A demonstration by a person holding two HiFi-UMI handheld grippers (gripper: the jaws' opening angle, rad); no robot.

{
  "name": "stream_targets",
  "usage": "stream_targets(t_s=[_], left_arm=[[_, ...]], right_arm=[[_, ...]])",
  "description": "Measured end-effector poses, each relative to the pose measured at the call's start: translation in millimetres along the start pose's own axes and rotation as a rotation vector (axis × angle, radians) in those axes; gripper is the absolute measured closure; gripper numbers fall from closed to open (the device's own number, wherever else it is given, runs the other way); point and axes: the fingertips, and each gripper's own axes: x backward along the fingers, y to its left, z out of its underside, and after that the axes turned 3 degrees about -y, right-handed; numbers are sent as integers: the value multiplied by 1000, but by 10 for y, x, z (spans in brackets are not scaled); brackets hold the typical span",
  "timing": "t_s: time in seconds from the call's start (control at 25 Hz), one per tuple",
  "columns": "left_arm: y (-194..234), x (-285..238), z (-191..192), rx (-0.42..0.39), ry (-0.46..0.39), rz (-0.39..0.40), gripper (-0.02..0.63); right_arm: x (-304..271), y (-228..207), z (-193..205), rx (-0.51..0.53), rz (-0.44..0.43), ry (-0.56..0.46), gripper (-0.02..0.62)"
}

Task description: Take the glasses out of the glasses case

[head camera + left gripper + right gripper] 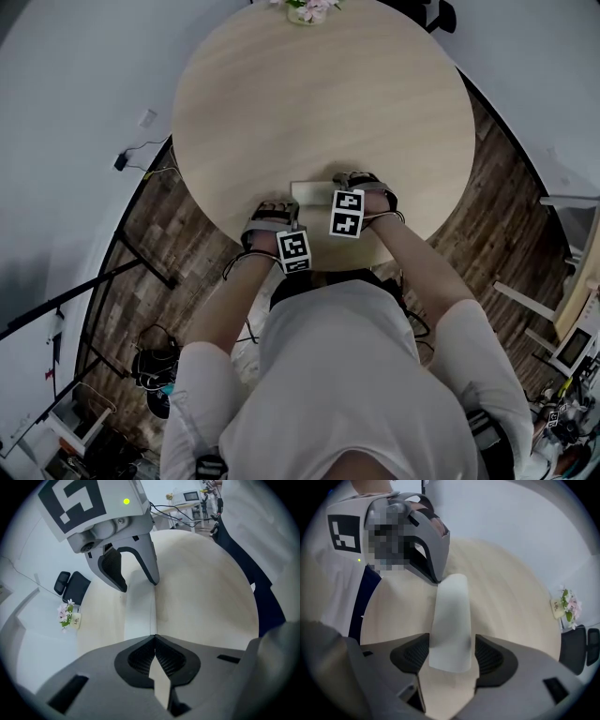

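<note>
Only a short pale strip of the white oblong glasses case (309,191) shows from the head view. It lies on the round light-wood table (319,103) close to the edge nearest the person, and the two marker cubes cover the rest of it. From there neither set of jaws can be read.

The gripper views supply what that view lacks. In the right gripper view, the right gripper (450,656) has its jaws spread to the width of the case, one dark ribbed pad against each long side, so it pinches one end. The case runs straight away from that camera, and its rounded far end reaches the other gripper at the top of the picture.

In the left gripper view the same case (139,616) is a pale band flat on the wood. It leads from the left gripper (154,639) up to the other gripper's two curved fingers (114,573), which straddle its far end. The left gripper's jaws are pressed together, tips meeting at the near end of the case. Whether they nip any part of it cannot be told.

The long axis of the case therefore runs from one gripper to the other, across the person's front and roughly along the near table edge, with one end towards each gripper. The case is closed.

A small pot of pink flowers (565,605) stands at the far rim of the table.
</note>
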Motion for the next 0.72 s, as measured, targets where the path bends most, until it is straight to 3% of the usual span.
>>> stream_targets(t_s=[0.44, 0.72], left_arm=[[11, -4, 14, -6, -11, -7, 600], [12, -22, 7, -36, 1, -22, 598]], right_arm=[[-43, -19, 16, -36, -95, 3, 314], [-3, -34, 32, -140, -288, -20, 316]])
